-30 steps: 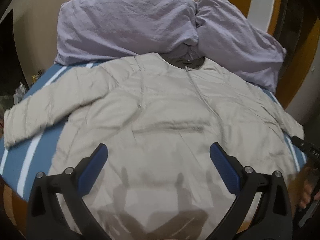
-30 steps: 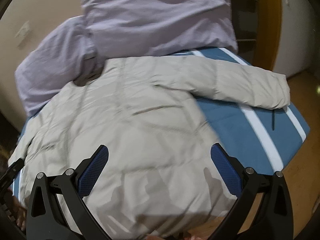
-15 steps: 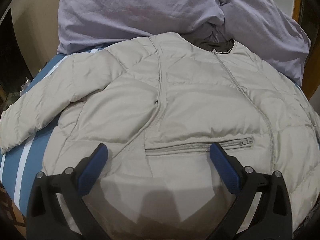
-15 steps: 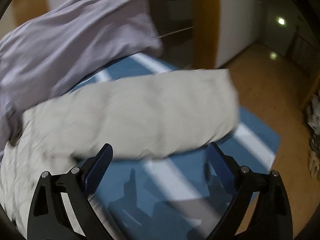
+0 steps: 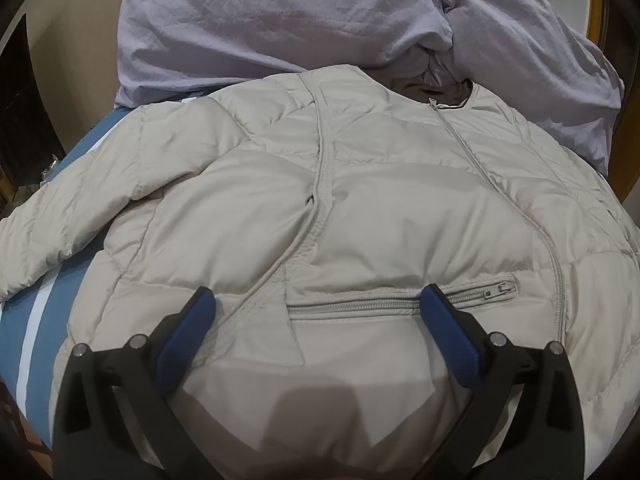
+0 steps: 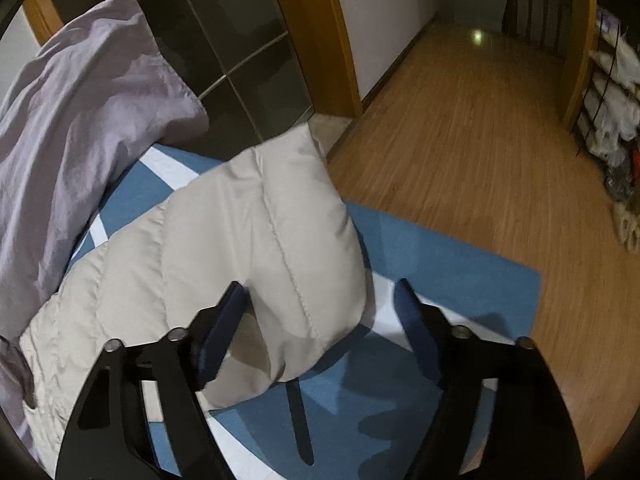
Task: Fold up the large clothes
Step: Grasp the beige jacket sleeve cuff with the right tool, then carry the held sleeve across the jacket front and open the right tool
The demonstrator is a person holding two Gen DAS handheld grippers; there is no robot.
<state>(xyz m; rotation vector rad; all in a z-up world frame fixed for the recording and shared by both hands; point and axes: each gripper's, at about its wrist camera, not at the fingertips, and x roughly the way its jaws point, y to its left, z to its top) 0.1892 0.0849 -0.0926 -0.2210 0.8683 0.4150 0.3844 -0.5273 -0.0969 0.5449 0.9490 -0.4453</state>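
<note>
A beige quilted jacket (image 5: 360,208) lies front up and zipped on a blue bed cover with white stripes (image 5: 24,336). My left gripper (image 5: 316,308) is open and empty, low over the jacket's body by the zipped pocket (image 5: 400,300). In the right wrist view the jacket's sleeve (image 6: 256,240) stretches toward the bed's edge. My right gripper (image 6: 320,300) is open, its fingers on either side of the sleeve's cuff end, not closed on it.
Lilac pillows (image 5: 300,20) lie along the head of the bed behind the collar, and one shows in the right wrist view (image 6: 72,120). Wooden floor (image 6: 480,140) and a doorway lie past the bed's right edge. A dark strap (image 6: 298,420) lies on the cover.
My left gripper moved closer and lower over the jacket's body. My right gripper swung right from the jacket's hem to the sleeve's cuff end, which now sits between its open fingers.
</note>
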